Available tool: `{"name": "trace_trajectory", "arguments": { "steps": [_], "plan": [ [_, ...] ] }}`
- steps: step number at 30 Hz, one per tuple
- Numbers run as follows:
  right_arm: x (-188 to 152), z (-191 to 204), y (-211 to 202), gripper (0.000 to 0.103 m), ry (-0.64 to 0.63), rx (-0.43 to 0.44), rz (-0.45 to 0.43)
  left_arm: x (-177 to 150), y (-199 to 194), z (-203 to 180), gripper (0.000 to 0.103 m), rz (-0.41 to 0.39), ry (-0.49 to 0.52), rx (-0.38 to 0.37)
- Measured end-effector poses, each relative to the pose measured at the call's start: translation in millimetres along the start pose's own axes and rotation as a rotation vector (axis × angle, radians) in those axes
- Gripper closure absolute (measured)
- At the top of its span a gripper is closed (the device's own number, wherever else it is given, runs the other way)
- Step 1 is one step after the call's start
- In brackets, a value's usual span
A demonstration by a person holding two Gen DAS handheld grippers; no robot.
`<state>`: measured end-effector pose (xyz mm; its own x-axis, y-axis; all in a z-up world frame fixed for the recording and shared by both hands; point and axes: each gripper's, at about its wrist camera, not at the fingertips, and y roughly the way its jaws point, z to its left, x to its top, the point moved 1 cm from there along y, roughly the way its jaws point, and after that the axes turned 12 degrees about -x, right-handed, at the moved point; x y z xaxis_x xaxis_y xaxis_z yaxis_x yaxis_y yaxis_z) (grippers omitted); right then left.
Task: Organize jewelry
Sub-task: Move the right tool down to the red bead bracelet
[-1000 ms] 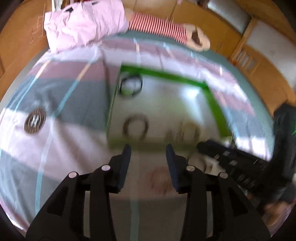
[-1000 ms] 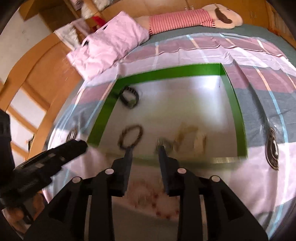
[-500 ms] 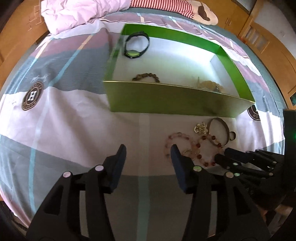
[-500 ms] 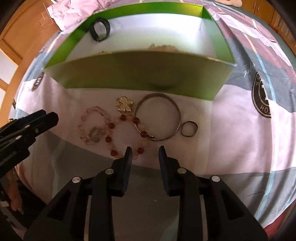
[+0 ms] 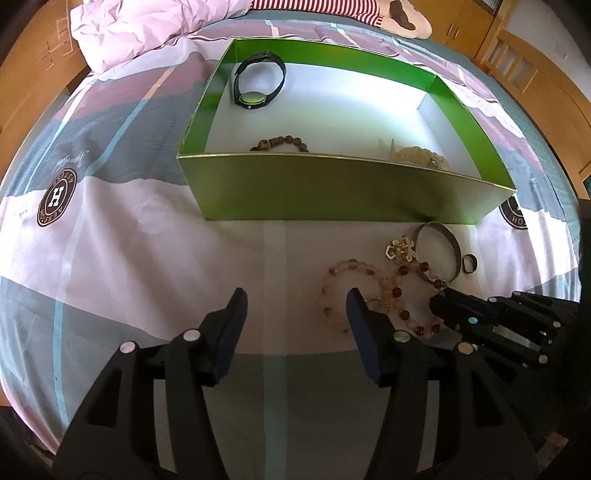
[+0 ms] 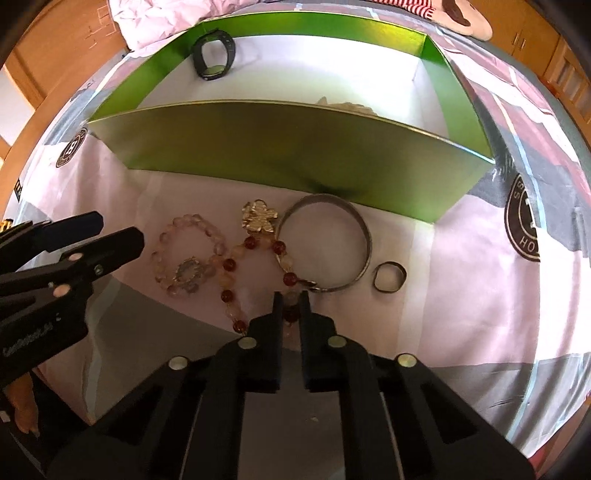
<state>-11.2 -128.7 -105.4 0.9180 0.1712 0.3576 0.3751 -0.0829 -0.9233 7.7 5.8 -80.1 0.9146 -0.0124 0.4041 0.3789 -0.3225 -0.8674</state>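
Observation:
A green box point(image 5: 343, 192) point(image 6: 280, 151) sits on the bed and holds a black watch point(image 5: 258, 83) point(image 6: 214, 55), a brown bead bracelet point(image 5: 280, 143) and a pale piece point(image 5: 417, 155). In front of it lie a red-and-pale bead bracelet point(image 6: 255, 266) point(image 5: 406, 295), a pink bead bracelet point(image 6: 188, 254) point(image 5: 343, 291), a gold flower charm point(image 6: 258, 218), a metal bangle point(image 6: 328, 243) point(image 5: 439, 251) and a small ring point(image 6: 388, 277). My right gripper point(image 6: 290, 299) is closed on the red-and-pale bracelet's near beads. My left gripper point(image 5: 295, 295) is open, just left of the jewelry.
The bed has a pink, grey and white striped cover with round logo patches point(image 5: 56, 197) point(image 6: 524, 221). A pink pillow point(image 5: 147, 29) and a striped plush point(image 5: 351, 7) lie beyond the box. Wooden furniture point(image 5: 535, 74) surrounds the bed.
Both grippers have dropped from over the box to the jewelry in front of it. The right gripper has moved forward and narrowed onto the red-and-pale bracelet.

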Motion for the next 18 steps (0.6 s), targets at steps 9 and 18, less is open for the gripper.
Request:
{"name": "trace_trajectory", "arguments": {
  "steps": [9, 18],
  "plan": [
    [8.7, -17.7, -20.2, 0.096, 0.074, 0.051, -0.074, 0.2, -0.2, -2.9, 0.045, -0.006, 0.004, -0.008],
    [10.8, -23.0, -23.6, 0.096, 0.084, 0.065, -0.081, 0.6, 10.5, -1.5, 0.055, 0.015, 0.014, 0.032]
  ]
}}
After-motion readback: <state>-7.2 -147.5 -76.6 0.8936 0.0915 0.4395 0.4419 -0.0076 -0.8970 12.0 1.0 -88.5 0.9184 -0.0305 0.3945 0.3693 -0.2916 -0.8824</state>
